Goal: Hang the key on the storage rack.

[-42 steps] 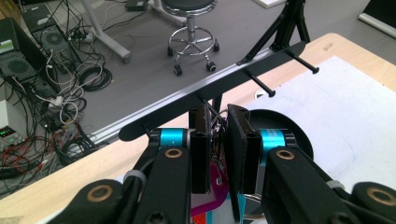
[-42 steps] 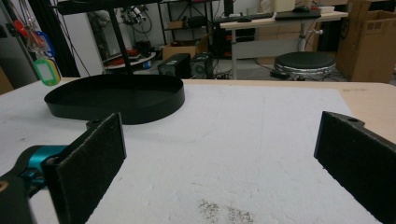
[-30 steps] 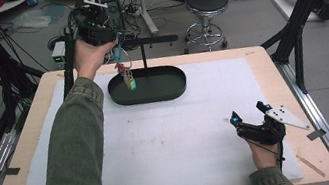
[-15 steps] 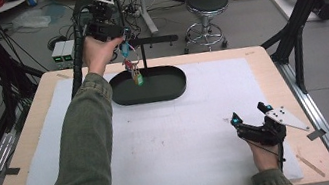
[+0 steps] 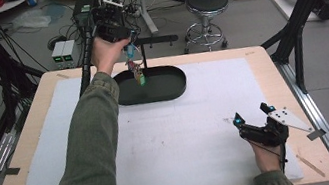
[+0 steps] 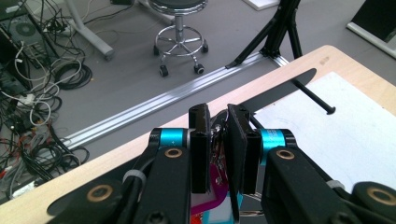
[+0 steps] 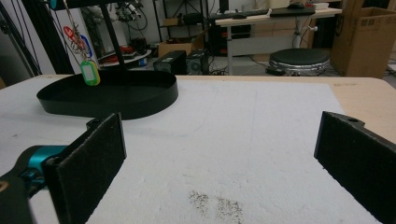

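Note:
My left gripper is held above the back of a black oval tray, shut on a keyring with several coloured tags that dangle over the tray. The tags hang just left of the tray's upright black post. In the left gripper view the jaws stand close together around the ring, with the gripper over pink and blue tags. My right gripper rests on the white mat at the front right, open with nothing between its fingers. From that gripper I see the tray and a green tag.
The tray stands at the back middle of a white mat on the wooden table. A black rod reaches over the table edge near my left gripper. A stool and cables lie on the floor beyond.
My left hand has carried the tags to the right, closer to the tray's post, and slightly lower. The right gripper has stayed where it was.

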A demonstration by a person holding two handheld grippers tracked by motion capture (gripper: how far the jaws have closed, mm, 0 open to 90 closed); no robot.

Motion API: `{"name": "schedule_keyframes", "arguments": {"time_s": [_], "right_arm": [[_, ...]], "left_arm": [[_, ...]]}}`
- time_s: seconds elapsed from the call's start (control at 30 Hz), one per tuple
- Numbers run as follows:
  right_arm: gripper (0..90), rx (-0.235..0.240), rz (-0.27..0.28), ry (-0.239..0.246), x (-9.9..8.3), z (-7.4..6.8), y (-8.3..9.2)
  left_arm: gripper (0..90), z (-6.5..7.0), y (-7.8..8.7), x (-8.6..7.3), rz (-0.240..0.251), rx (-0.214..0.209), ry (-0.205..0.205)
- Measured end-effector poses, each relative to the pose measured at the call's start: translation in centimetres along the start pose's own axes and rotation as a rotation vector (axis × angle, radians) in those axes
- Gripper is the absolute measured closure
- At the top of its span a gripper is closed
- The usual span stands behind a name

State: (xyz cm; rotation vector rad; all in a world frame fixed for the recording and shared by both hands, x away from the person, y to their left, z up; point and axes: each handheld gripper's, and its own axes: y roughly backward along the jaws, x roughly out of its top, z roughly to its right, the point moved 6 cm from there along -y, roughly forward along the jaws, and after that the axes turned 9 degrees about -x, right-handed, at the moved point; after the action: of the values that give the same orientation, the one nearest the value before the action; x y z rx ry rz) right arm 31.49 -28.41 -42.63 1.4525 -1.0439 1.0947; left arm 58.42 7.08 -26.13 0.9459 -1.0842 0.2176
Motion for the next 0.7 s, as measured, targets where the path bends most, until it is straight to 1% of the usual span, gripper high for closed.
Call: {"name": "schedule_keyframes", "arguments": {"time_s": [0.17, 0.27, 0.47, 0.53, 0.6, 0.7], "right_arm": [[1.0, -0.002, -0.005, 0.002, -0.1, 0.1, 0.0], [1.0, -0.001, -0.005, 0.002, -0.1, 0.2, 0.0], [1.1, -0.004, -0.011, 0.006, -0.2, 0.2, 0.1], [1.1, -0.004, -0.012, 0.004, -0.2, 0.3, 0.1], [1.0, -0.008, -0.013, -0.007, -0.2, 0.5, 0.3], [1.0, -0.009, -0.011, -0.004, -0.2, 0.6, 0.3]], "left_arm": [[79.4, -0.6, -0.4, 0.2, 0.003, 0.015, 0.020], [79.4, -0.9, -0.7, 0.1, 0.012, 0.010, 0.055], [79.4, -1.1, -1.8, -0.1, 0.030, -0.007, 0.110], [79.3, -1.1, -2.2, -0.2, 0.027, -0.007, 0.111], [79.3, -1.1, -2.5, -0.4, 0.029, 0.006, 0.106], [79.1, -1.2, -2.9, -0.7, 0.038, 0.017, 0.118]]}}
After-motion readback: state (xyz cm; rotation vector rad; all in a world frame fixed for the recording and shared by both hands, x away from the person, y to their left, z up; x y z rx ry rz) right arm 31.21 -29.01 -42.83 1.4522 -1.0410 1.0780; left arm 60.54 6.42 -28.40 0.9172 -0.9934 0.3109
